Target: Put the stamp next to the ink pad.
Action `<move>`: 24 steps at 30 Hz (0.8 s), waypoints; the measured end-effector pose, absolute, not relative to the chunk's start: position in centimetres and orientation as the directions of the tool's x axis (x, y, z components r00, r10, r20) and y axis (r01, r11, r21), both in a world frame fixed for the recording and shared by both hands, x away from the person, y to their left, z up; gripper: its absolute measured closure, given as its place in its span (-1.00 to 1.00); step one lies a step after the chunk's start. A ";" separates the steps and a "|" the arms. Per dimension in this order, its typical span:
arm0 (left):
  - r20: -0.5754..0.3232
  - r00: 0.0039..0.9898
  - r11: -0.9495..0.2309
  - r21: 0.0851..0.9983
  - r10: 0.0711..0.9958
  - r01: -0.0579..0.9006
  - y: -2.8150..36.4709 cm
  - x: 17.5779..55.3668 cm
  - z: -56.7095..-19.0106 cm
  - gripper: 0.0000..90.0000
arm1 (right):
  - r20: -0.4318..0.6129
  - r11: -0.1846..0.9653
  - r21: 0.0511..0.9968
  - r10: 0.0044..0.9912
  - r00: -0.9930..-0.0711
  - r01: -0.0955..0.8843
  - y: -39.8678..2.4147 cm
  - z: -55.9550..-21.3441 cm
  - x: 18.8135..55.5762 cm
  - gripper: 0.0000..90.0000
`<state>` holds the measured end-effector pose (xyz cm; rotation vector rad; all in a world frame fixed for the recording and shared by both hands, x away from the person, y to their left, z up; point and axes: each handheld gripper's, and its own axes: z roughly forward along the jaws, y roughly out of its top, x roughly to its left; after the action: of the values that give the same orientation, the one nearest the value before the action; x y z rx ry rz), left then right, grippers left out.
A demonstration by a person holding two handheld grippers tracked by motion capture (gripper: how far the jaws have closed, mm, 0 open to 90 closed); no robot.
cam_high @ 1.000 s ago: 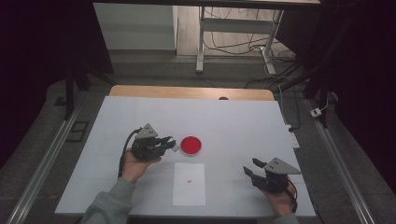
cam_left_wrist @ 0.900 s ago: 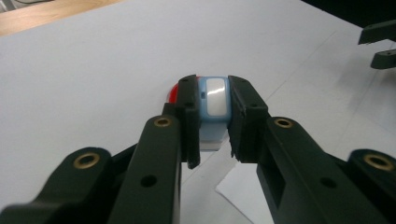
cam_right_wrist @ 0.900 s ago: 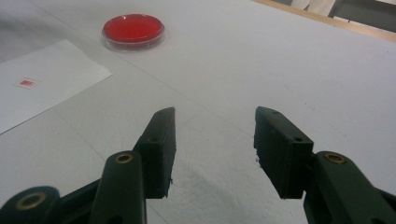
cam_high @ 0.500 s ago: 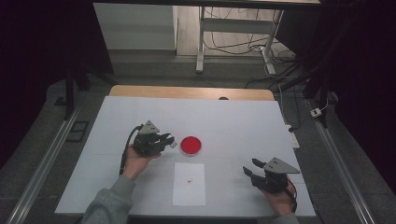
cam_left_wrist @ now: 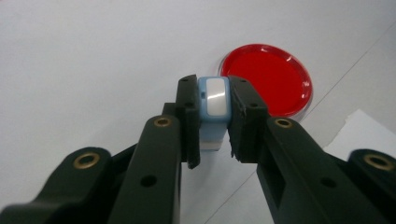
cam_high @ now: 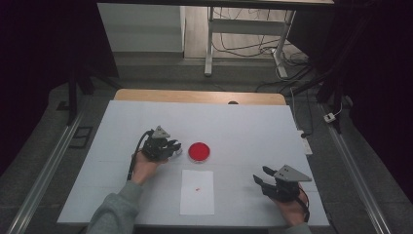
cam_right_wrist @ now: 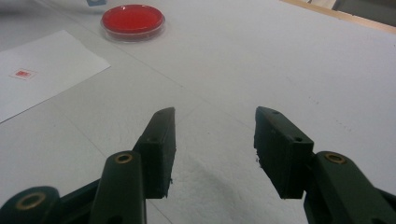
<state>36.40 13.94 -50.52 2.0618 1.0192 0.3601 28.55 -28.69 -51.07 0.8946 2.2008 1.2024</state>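
On the white counter (cam_high: 243, 122), a shallow clear round dish (cam_high: 199, 152) filled with flat red content, sitting near the middle. Just left of it, the left hand-held gripper (cam_high: 174, 146), jaws pinching a small light-blue block with a white face (cam_left_wrist: 214, 109), held just short of the dish rim. Nearer the person, a white paper sheet (cam_high: 197, 191) with one small red mark (cam_right_wrist: 22, 73), lying apart from the dish. At the right, the right hand-held gripper (cam_high: 260, 178), jaws spread wide, gripping nothing, low over bare counter.
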 end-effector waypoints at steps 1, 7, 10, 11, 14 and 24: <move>-0.084 0.639 -0.370 0.755 0.764 0.542 13.9 36.4 -50.6 0.67 | -0.094 0.402 0.859 0.733 -0.674 0.317 -28.7 -51.1 28.5 0.07; -0.072 0.643 -0.391 0.741 0.763 0.547 13.5 36.5 -50.8 0.67 | -0.100 0.408 0.856 0.732 -0.674 0.316 -28.6 -51.1 28.6 0.07; -0.073 0.645 -0.394 0.738 0.761 0.548 13.4 36.6 -50.9 0.66 | -0.101 0.410 0.856 0.731 -0.675 0.316 -28.6 -51.1 28.6 0.07; -0.072 0.645 -0.394 0.739 0.761 0.547 13.3 36.6 -51.0 0.66 | -0.102 0.409 0.856 0.732 -0.674 0.315 -28.6 -51.1 28.6 0.07; -0.073 0.649 -0.397 0.738 0.758 0.546 13.1 36.6 -51.1 0.66 | -0.101 0.409 0.856 0.730 -0.676 0.315 -28.6 -51.1 28.6 0.07; -0.083 0.652 -0.384 0.749 0.754 0.540 13.2 36.7 -51.1 0.48 | -0.101 0.409 0.856 0.731 -0.675 0.315 -28.7 -51.1 28.6 0.07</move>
<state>36.66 13.21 -51.13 2.0845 1.0013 0.3482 28.56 -28.67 -51.10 0.8898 2.2042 1.1936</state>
